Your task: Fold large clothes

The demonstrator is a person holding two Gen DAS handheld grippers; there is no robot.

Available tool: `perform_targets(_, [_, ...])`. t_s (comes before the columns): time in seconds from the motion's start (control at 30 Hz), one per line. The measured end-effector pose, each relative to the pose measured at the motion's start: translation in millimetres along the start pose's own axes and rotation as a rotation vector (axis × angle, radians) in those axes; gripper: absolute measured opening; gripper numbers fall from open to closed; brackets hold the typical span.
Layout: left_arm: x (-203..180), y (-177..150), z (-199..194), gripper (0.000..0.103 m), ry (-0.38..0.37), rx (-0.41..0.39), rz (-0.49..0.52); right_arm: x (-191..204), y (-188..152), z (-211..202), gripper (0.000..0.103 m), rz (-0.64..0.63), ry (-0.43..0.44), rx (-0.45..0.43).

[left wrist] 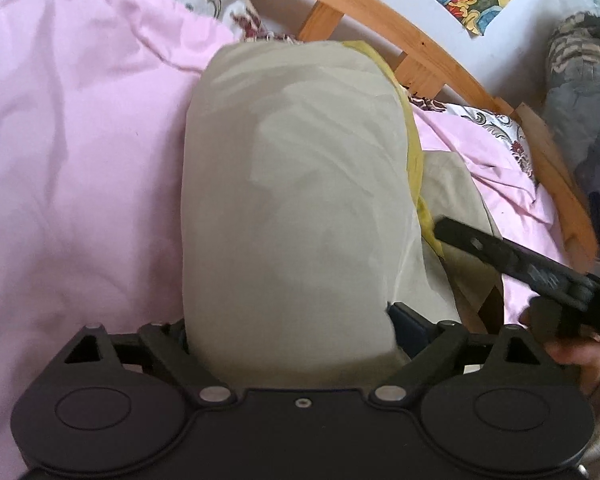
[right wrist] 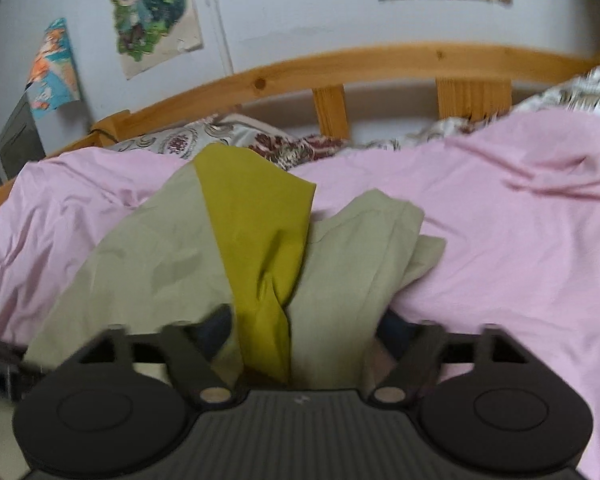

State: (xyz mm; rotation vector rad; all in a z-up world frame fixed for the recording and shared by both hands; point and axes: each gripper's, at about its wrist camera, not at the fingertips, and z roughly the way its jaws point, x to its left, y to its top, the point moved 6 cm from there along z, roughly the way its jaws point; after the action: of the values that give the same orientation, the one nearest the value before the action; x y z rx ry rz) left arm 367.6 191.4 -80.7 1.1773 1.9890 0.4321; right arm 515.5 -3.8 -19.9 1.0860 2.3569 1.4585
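Note:
A pale khaki garment with a yellow-green lining lies on the pink bed sheet. My left gripper is shut on its near edge; the cloth drapes over and hides the fingertips. In the right wrist view the same garment shows with its yellow-green panel bunched in the middle. My right gripper is shut on that bunched cloth. The right gripper also shows in the left wrist view, at the garment's right side.
A wooden bed rail runs along the far side, with a patterned pillow under it. Posters hang on the wall. A pile of dark clothes sits at the far right.

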Motion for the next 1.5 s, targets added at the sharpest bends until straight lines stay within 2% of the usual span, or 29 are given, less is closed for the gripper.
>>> perform_targets(0.17, [-4.0,-13.3,-23.1,0.095,0.048,-0.091,0.029,21.2,-18.4,-49.3,0.103,-0.098,-0.047,-0.069])
perform_targets(0.33, [-4.3,-25.7,-21.8,0.100,0.095,-0.149,0.066,42.0,-51.0,-86.0,0.103,-0.258,-0.076,-0.075])
perform_targets(0.53, [-9.3,-34.0,-5.0,0.101,0.144,-0.171,0.135,40.9,-79.7,-71.6,0.103,-0.330,-0.168,0.013])
perform_targets(0.63, [-11.5,-35.3,-1.0,0.102,0.161,-0.185,0.168,37.8,-90.6,-61.3,0.103,-0.391,-0.194,0.016])
perform_targets(0.77, [-19.1,-36.6,7.0,0.102,0.214,-0.213,0.208,36.0,-89.3,-52.4,0.102,-0.447,-0.272,0.002])
perform_targets(0.9, [-15.9,-37.6,5.2,0.102,0.206,-0.216,0.199,35.0,-88.1,-50.3,0.102,-0.435,-0.269,0.012])
perform_targets(1.07, [-14.6,-27.6,-18.5,0.098,0.162,-0.172,0.105,33.6,-87.3,-59.2,0.103,-0.381,-0.256,-0.016])
perform_targets(1.17, [-15.8,-23.1,-46.1,0.098,0.152,-0.230,0.057,29.5,-86.3,-68.8,0.103,-0.315,-0.254,-0.041])
perform_targets(1.33, [-38.0,-22.0,-84.2,0.101,0.175,-0.294,0.135,24.2,-78.1,-96.4,0.103,-0.185,-0.255,-0.112])
perform_targets(1.5, [-66.3,-35.2,-124.4,0.102,0.194,-0.349,0.198,32.3,-68.4,-145.4,0.103,-0.051,-0.218,-0.210])
